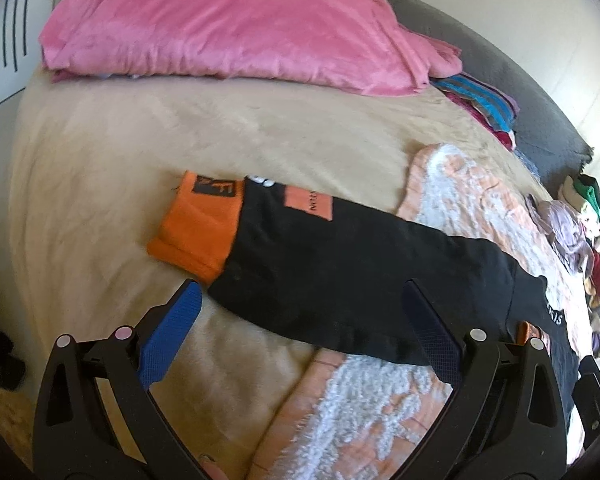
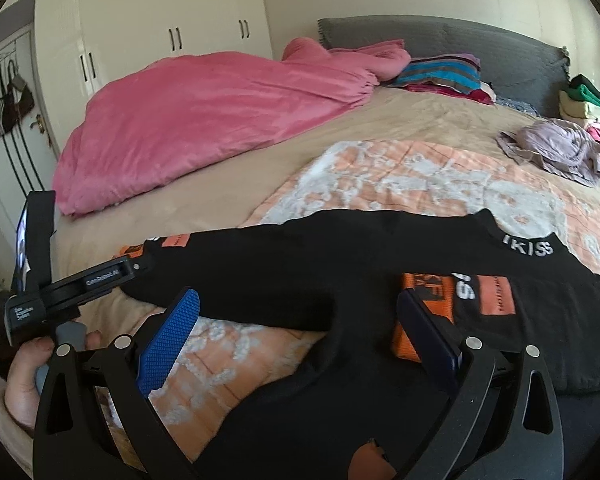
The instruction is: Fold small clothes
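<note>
Black top (orange cuffs, one sleeve outstretched) between both wide-open, empty tools.

Both grippers, left gripper and right gripper, have black frames, blue textured pads, silver rivets; the hand wears nothing.

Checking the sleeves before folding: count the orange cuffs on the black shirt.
2. One cuff lies out on the beige bedspread at the end of the outstretched sleeve. The other cuff rests on the black shirt body, by the right gripper. None seems hidden.
</note>
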Demonstrator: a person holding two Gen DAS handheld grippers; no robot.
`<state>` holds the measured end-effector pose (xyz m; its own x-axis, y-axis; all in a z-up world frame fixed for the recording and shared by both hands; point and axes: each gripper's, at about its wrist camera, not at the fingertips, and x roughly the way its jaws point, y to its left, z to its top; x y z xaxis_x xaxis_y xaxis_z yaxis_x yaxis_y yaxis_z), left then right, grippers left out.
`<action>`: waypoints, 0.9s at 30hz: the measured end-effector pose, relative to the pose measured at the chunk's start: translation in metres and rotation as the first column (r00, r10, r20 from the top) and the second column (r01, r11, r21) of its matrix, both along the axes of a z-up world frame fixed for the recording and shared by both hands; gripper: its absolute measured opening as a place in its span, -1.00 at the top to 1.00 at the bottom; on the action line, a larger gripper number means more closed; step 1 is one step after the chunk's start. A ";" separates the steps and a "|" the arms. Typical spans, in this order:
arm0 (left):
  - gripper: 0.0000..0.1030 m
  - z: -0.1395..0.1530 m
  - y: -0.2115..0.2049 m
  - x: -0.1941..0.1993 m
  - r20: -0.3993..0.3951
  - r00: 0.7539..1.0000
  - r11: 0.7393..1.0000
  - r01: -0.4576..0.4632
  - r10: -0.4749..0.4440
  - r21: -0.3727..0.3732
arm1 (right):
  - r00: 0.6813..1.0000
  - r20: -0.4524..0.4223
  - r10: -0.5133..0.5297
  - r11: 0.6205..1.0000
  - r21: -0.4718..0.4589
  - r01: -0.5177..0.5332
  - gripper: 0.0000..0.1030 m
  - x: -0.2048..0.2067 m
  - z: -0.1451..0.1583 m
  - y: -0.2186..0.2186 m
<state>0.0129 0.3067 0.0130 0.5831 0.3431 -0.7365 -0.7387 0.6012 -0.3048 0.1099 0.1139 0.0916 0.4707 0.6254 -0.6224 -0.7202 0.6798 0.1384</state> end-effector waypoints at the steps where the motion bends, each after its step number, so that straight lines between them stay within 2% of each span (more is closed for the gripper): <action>1: -0.81 -0.001 0.001 -0.001 -0.001 1.000 1.000 -0.004 0.004 -0.004 | 1.000 -0.002 0.007 1.000 -0.005 -0.007 -0.91 -0.001 -0.001 0.003; 6: -0.81 -0.010 0.014 -0.006 -0.020 0.999 0.998 -0.051 0.050 -0.031 | 0.999 -0.008 0.052 0.998 -0.034 -0.052 -0.91 -0.005 -0.008 0.018; 10: -0.81 -0.019 0.024 -0.009 -0.019 0.996 0.994 -0.086 0.085 -0.070 | 0.995 -0.045 0.084 0.994 -0.065 -0.087 -0.91 -0.004 -0.020 0.032; 16: -0.79 -0.023 0.030 0.005 -0.043 0.993 0.993 -0.110 0.108 -0.030 | 0.995 -0.079 0.053 0.991 -0.121 -0.062 -0.91 0.000 -0.038 0.038; 18: -0.54 -0.022 0.033 0.010 -0.047 0.992 0.993 -0.117 0.116 -0.014 | 0.995 -0.089 0.040 0.991 -0.120 -0.051 -0.91 0.002 -0.041 0.033; 20: 0.05 -0.023 0.034 0.024 -0.116 0.985 0.992 -0.123 0.126 0.035 | 0.995 -0.094 0.025 0.992 -0.118 -0.036 -0.91 0.003 -0.043 0.029; 22: 0.26 -0.025 0.036 0.034 -0.138 0.984 0.993 -0.109 0.116 0.052 | 0.995 -0.096 0.010 0.993 -0.112 -0.021 -0.91 0.003 -0.041 0.022; 25: 0.68 -0.021 0.035 0.035 -0.117 0.988 0.994 -0.091 0.099 0.068 | 0.996 -0.090 -0.019 0.996 -0.089 0.011 -0.91 0.002 -0.036 0.005; 27: 0.77 -0.017 0.032 0.030 -0.067 0.994 0.995 -0.078 0.082 0.062 | 0.995 -0.092 -0.038 0.996 -0.078 0.030 -0.91 0.002 -0.035 -0.005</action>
<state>0.0432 0.3385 -0.0036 0.5003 0.4307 -0.7511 -0.8032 0.5548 -0.2169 0.1122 0.1084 0.0569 0.4285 0.5588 -0.7100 -0.6829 0.7149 0.1505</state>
